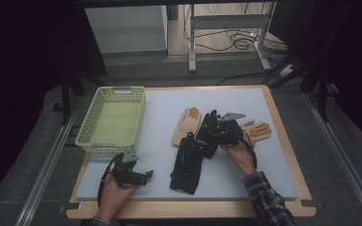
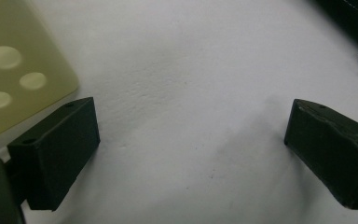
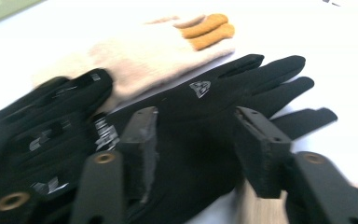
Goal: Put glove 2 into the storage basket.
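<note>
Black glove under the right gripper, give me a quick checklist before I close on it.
1. Right gripper open: ok, jaws stand apart.
2. Black glove between the jaws: ok, they straddle its back; whether the pads touch it, cannot tell.
3. Glove free of neighbours: not ok, it lies on a cream glove, and a second black glove sits close beside it.
4. Yellow basket has room: ok, nothing in it.
5. Left gripper out of the way: ok, open over the bare white mat.

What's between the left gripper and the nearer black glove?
Nothing: in the high view only bare white mat separates the left gripper from the black glove.
</note>
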